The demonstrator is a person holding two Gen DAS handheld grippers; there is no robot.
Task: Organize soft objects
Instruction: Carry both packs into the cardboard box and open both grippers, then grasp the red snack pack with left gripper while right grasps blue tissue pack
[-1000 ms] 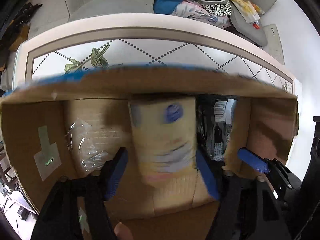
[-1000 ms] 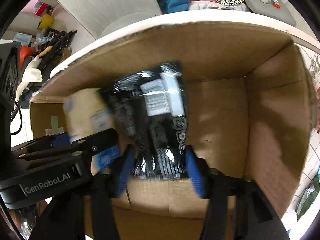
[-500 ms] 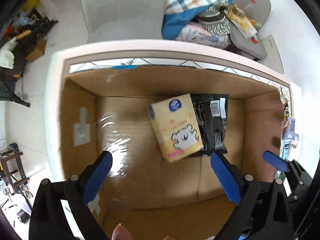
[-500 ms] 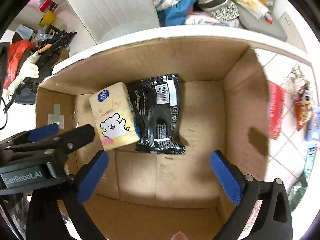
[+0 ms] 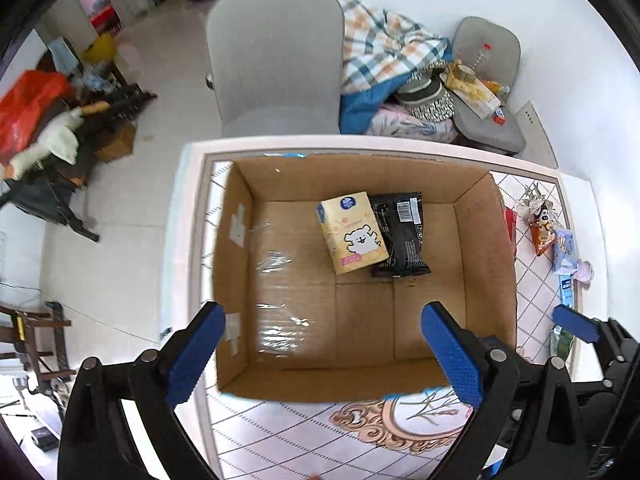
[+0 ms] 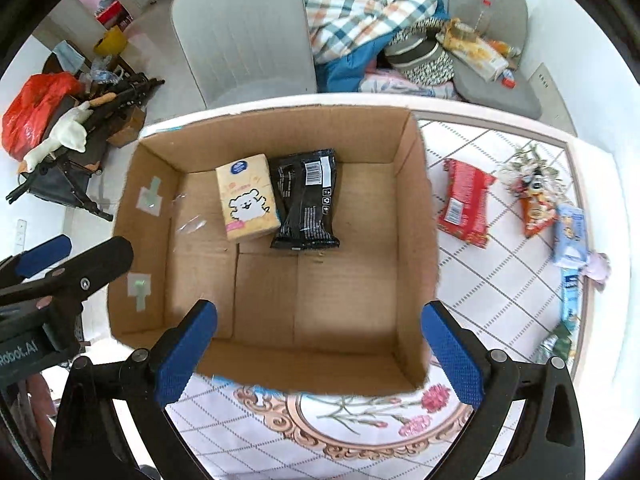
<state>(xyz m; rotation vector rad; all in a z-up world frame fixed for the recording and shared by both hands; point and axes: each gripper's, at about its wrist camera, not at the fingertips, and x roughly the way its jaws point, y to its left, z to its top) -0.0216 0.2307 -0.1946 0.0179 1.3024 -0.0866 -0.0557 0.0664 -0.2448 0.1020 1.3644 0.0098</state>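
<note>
So both packs just got dropped off: a second ago the left gripper (image 5: 320, 352) was pinching the pale yellow tissue pack with the cartoon bear (image 5: 353, 232) and the right gripper (image 6: 318, 348) had the crinkly black foil pouch (image 6: 306, 200), both down inside the open brown cardboard box (image 6: 416, 240). Now both sets of blue-padded jaws are spread wide with nothing in them, and they've pulled back up over the near rim, low in each frame. The two packs lie side by side, touching, on the box floor toward the far wall, upper middle of both views. Two items sorted, I'd say. What's left sits on the patterned tabletop (image 6: 500, 280) at the right of the right wrist view: a red snack packet (image 6: 466, 204), an orange one (image 6: 536, 212) and a light blue pack (image 6: 570, 236). Probably one of those next.
</note>
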